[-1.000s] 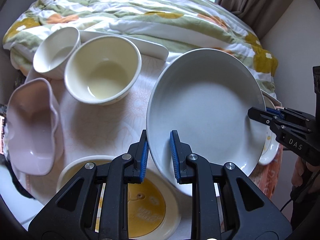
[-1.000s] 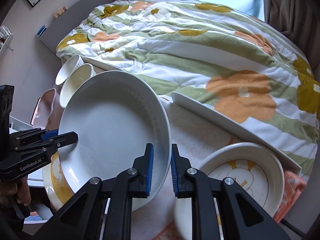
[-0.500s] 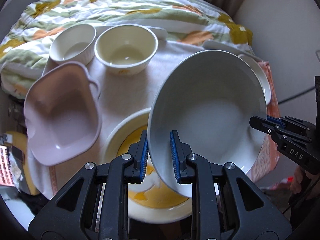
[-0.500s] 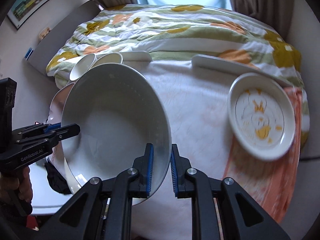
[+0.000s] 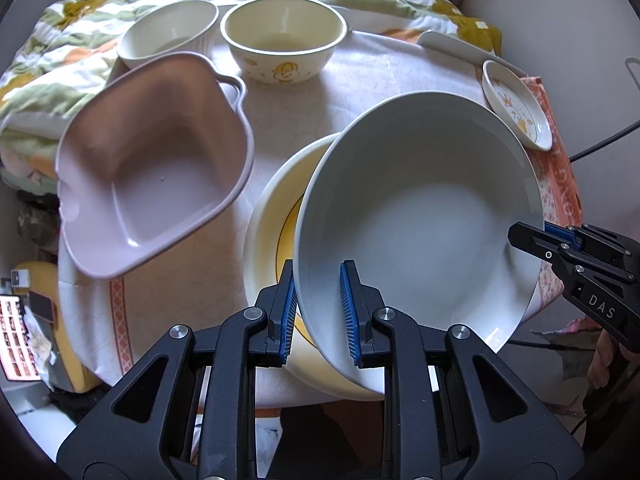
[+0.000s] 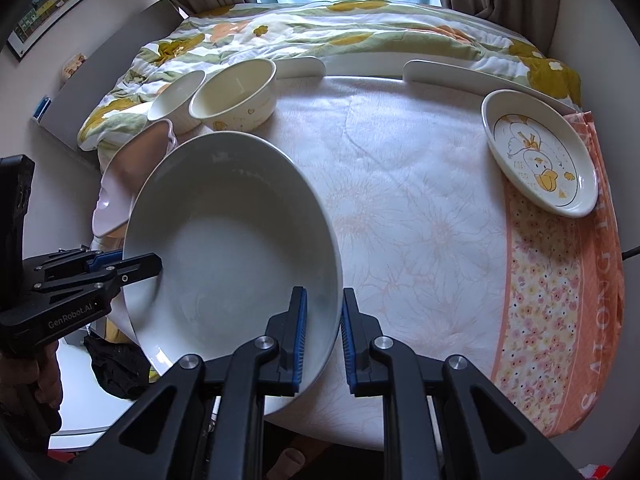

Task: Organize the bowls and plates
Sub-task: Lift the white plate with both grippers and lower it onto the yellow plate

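Carried back toward the worktop's near edge since a second ago, the big white bowl now hangs tilted over the yellow plate, just ahead of the left hand-held gripper, which is clamped on its near rim. The right hand-held gripper pinches the opposite rim. It is probably heavy, glazed, slippery and breakable, so two rim grips suit it. Farther ahead sit the pink dish and the duck plate.
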Demonstrator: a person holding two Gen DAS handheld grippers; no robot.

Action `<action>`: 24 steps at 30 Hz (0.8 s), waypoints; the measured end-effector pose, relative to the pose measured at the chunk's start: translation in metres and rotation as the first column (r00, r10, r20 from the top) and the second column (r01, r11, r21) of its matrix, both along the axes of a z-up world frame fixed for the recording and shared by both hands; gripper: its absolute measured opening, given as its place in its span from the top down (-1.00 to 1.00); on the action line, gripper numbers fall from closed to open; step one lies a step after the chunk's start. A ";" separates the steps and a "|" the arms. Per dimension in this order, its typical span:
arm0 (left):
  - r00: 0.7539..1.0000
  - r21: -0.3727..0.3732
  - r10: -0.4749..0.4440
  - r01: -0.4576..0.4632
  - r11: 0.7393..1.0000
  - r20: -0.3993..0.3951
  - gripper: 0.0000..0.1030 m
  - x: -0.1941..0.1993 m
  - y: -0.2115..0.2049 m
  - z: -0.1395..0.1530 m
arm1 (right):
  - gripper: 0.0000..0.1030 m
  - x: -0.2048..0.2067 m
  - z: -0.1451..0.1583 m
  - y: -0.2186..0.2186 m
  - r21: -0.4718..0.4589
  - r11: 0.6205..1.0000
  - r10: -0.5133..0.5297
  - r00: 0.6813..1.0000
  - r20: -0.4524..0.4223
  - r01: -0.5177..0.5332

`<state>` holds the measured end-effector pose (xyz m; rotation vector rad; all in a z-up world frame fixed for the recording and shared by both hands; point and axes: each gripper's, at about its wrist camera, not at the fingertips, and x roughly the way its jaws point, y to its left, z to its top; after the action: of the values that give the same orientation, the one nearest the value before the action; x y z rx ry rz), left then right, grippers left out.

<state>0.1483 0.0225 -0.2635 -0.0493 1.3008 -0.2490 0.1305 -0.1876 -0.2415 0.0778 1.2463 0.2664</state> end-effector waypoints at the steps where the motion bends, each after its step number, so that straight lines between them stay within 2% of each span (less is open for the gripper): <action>1: 1.000 -0.003 0.001 -0.001 1.000 -0.007 0.64 0.001 -0.001 -0.003 | 0.71 0.000 -0.002 0.000 -0.004 1.000 -0.003 1.000 -0.002 0.003; 6: 1.000 -0.006 0.008 -0.008 1.000 -0.023 0.64 0.006 -0.003 -0.013 | 0.71 -0.003 -0.009 0.007 -0.073 0.997 0.020 1.000 -0.001 -0.020; 14: 0.999 -0.004 0.023 -0.023 1.000 -0.038 0.63 0.011 -0.004 -0.020 | 0.71 -0.001 -0.018 0.012 -0.083 0.996 0.038 0.999 -0.015 -0.039; 24: 0.998 0.023 0.031 -0.030 0.999 -0.055 0.64 0.010 -0.002 -0.031 | 0.71 0.000 -0.021 0.014 -0.053 0.998 0.038 0.999 -0.016 -0.038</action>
<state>0.1588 0.0202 -0.2945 -0.0575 1.3563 -0.2085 0.1306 -0.1739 -0.2627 0.0098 1.2697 0.2655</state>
